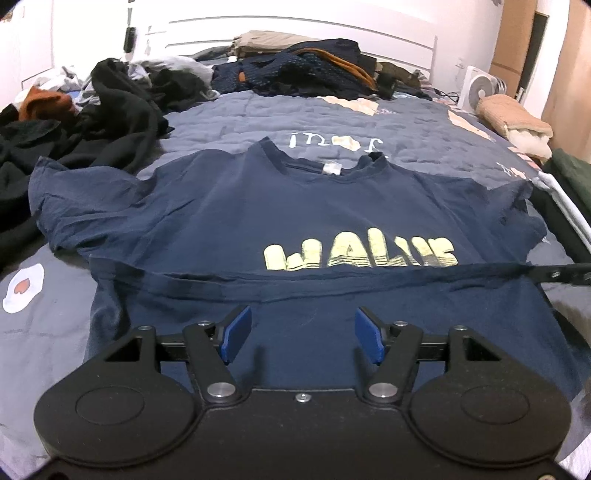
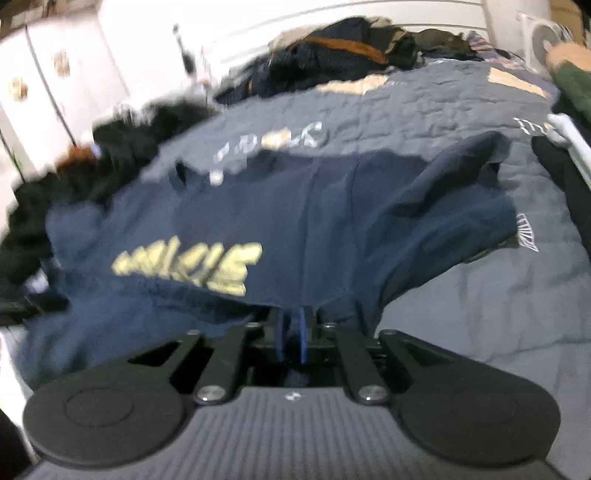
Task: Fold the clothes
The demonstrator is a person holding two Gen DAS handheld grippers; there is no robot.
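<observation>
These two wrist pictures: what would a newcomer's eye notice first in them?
First, the navy T-shirt with yellow letters, spread on the grey-blue bedcover, its bottom part folded up over the print. Next, the right tongs are shut on the shirt's hem, while the left tongs hang open above the cloth. Behind, a heap of dark clothes lies at the left, toward the white headboard.

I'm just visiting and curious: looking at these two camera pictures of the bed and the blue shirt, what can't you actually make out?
- Yellow lettering on the navy T-shirt: left wrist view, lower half covered by the folded-up hem; right wrist view, smeared by motion blur.
- Right gripper: how much cloth the fingers pinch is hidden by the shirt's draping edge.
- Clothes pile: dark, tangled, individual garments indistinguishable.
- White label at the collar: too small to read.
</observation>
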